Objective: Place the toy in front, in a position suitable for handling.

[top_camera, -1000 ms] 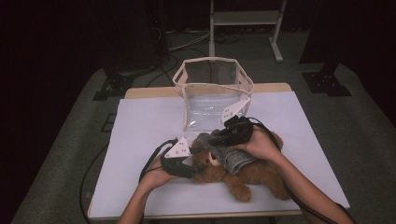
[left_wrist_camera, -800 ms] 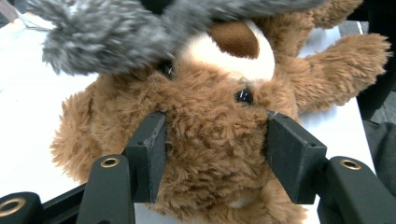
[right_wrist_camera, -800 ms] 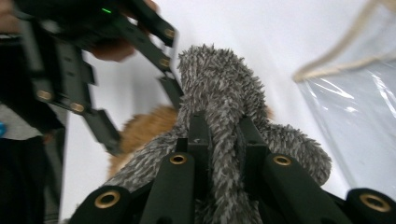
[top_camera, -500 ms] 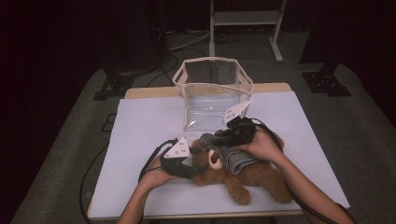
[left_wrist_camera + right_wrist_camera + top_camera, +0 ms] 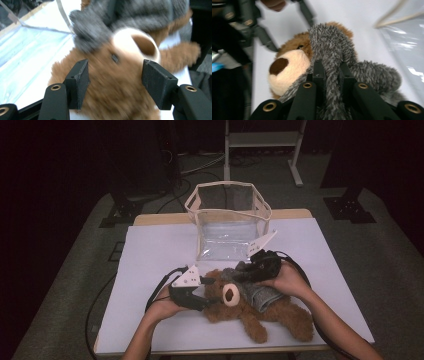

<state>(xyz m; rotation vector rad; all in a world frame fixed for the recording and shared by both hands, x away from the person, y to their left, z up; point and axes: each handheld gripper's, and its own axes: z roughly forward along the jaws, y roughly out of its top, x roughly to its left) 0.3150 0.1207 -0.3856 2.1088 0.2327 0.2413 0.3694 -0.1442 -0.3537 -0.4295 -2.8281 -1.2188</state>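
Observation:
A brown teddy bear [image 5: 282, 314] lies on its back on the white table [image 5: 155, 255], its cream muzzle [image 5: 230, 295] facing up. It wears a grey fuzzy knitted garment [image 5: 257, 292]. My left gripper [image 5: 212, 293] comes in from the left, and its jaws press on both sides of the bear's head [image 5: 112, 82]. My right gripper [image 5: 241, 272] reaches from the right and is shut on a strip of the grey garment [image 5: 329, 47] by the bear's head, which shows pinched between its jaws in the right gripper view [image 5: 332, 71].
A clear plastic bag [image 5: 230, 227] with a beige rim stands open just behind the bear, toward the table's far edge. Black cables [image 5: 160, 285] trail from both grippers. Dark floor and stand legs [image 5: 350, 205] surround the table.

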